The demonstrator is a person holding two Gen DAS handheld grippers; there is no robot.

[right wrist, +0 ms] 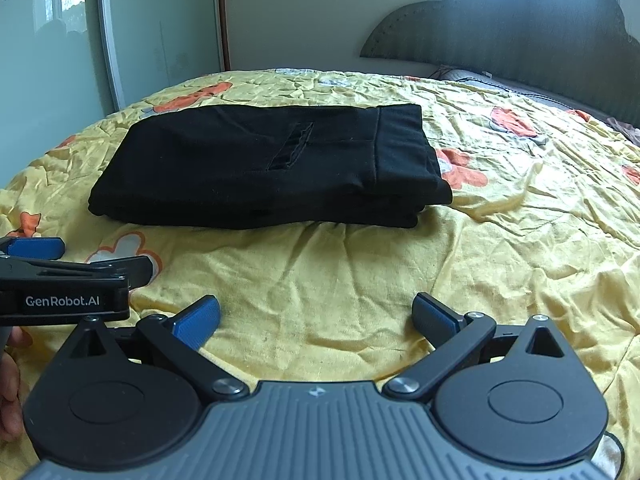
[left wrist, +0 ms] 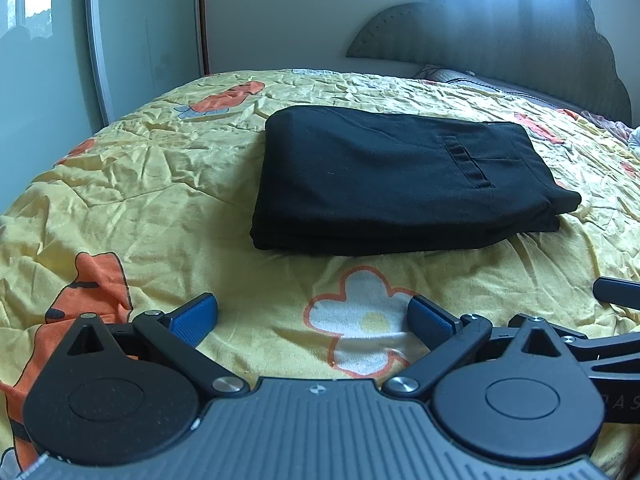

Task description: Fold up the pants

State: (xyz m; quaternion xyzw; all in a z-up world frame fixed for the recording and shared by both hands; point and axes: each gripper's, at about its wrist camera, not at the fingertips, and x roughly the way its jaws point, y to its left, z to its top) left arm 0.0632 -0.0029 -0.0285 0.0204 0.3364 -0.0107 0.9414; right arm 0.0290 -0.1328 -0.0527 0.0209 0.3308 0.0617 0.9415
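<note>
The left gripper (left wrist: 313,316) has its blue-padded fingers (left wrist: 194,318) spread wide apart with nothing between them; under the gap lies the yellow bedspread (left wrist: 160,184), with a white flower print (left wrist: 360,320) just below the right-hand finger. The right gripper (right wrist: 316,318) likewise has its fingers (right wrist: 198,320) wide apart and empty above bare yellow cloth. Just left of the right gripper's fingers sits the side of the left gripper, and part of a hand (right wrist: 10,392) shows at the frame's edge below it. Ahead of both pairs of fingers, well clear of them, the black pants (left wrist: 396,176) lie on the bed folded into a flat, layered rectangle, pocket slit facing up. Beyond the pants, past the far edge of the bed, stand a scalloped grey headboard (left wrist: 500,36) and a pale wall.
</note>
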